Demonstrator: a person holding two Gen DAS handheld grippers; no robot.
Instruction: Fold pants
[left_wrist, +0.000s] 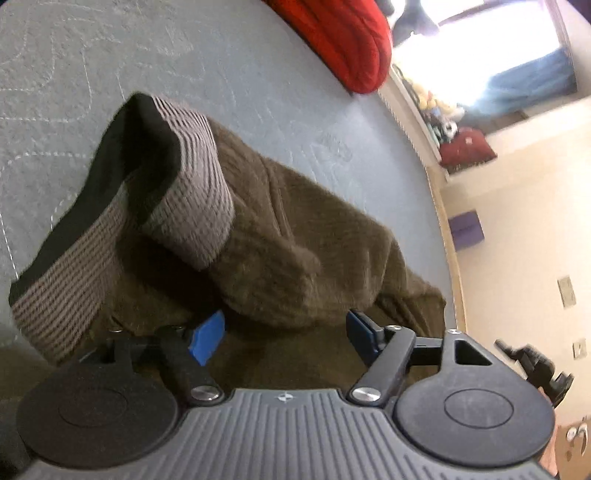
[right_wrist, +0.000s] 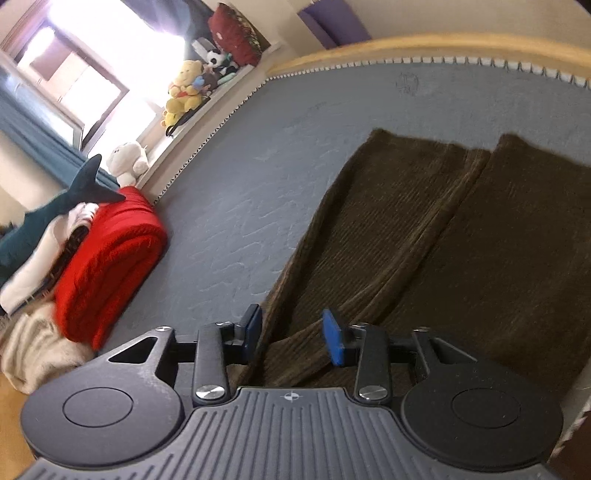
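Lying on the bed (right_wrist: 258, 155), the pants (right_wrist: 461, 240) are brown ribbed knit, soft and limp, probably light but thick enough to bunch; the fabric should grip well and not slip. The waistband (left_wrist: 192, 184), striped grey, is rumpled and stands partly up in the left view, while the two legs lie flat side by side in the right view. The left gripper (left_wrist: 284, 332) hovers low over the bunched waist end, jaws apart with nothing between them. The right gripper (right_wrist: 291, 328) has its jaws apart astride the edge of one leg. Good holds, I judge, are the waistband corners and leg hems. The bedcover is grey, quilted and flat. A red blanket (right_wrist: 110, 266) and plush toys (right_wrist: 184, 88) sit near a bright window.
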